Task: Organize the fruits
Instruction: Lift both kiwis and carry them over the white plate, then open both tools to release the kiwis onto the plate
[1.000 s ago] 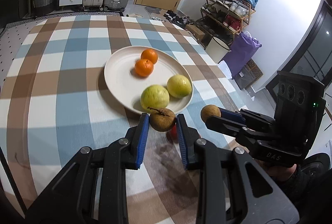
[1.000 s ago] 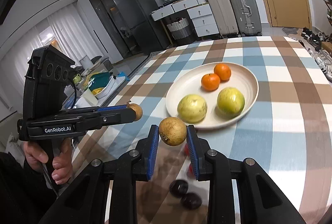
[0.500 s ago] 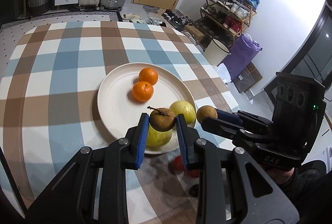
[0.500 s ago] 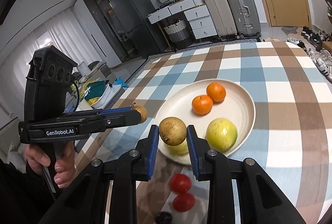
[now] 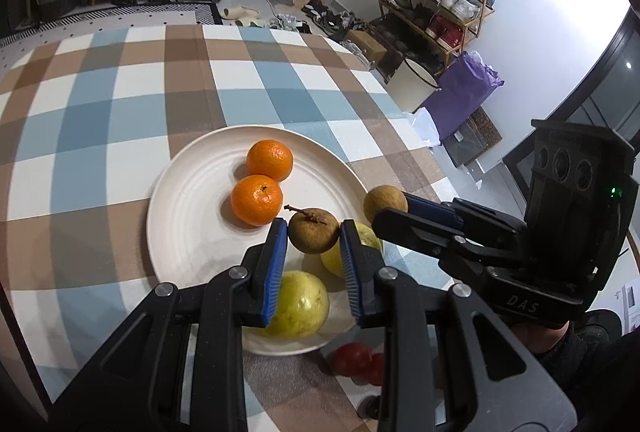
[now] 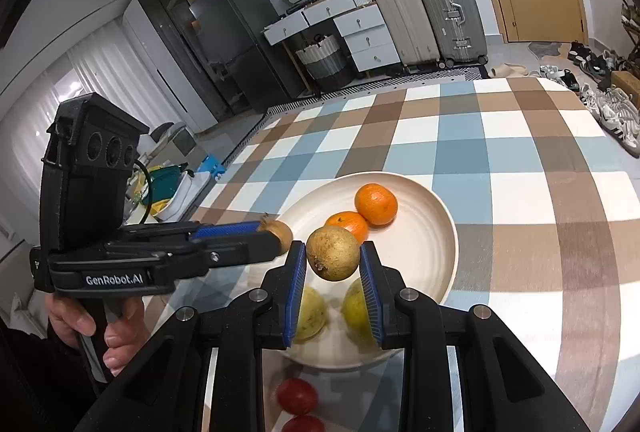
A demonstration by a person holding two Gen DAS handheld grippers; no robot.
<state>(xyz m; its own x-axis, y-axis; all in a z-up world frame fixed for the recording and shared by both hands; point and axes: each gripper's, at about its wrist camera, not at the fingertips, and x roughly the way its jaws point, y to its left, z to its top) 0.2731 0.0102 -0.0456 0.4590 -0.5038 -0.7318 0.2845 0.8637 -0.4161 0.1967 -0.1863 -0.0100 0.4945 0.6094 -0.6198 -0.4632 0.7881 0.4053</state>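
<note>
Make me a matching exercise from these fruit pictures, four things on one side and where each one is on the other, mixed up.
Things:
1. stemmed brown fruit
2. tangerines
3. red tomatoes
4. stemless brown fruit

Places:
A. on the checked tablecloth, beside the plate
B. clamped in the right tool
C. clamped in the left tool
D. resting on the plate

Pairs: 1-C, 2-D, 3-A, 4-B

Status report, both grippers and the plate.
Left gripper and right gripper each shut on a brown fruit, over the plate. Oranges, yellow fruits there.

matt ridged plate point(image 5: 180, 228), checked cloth point(image 5: 100, 104)
</note>
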